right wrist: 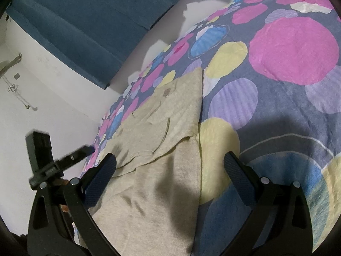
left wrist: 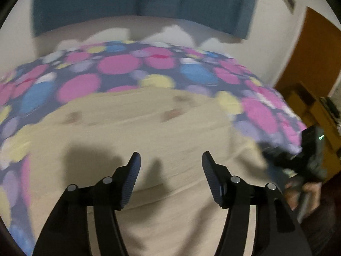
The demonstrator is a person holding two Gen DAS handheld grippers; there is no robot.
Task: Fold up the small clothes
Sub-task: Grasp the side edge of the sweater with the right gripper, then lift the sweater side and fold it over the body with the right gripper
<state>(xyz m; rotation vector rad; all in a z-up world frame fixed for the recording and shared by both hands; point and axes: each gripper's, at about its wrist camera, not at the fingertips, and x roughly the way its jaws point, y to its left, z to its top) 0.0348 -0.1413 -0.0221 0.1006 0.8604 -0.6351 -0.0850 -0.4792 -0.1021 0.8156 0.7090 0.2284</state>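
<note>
With both hand-held grippers, left (left wrist: pixel 170 157) and right (right wrist: pixel 170 166), hanging open, the beige garment (right wrist: pixel 162 149) on the bedspread (right wrist: pixel 277 106) awaits a hem grasp.

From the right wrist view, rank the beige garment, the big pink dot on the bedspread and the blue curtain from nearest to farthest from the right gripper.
1. Beige garment, lying between the open fingers of the right gripper.
2. Big pink dot, ahead on the right.
3. Blue curtain, on the far wall, upper left.

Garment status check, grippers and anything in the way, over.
Left gripper open, empty. Right gripper open, empty. Beige garment flat on bedspread, partly folded. Nothing blocking.
</note>
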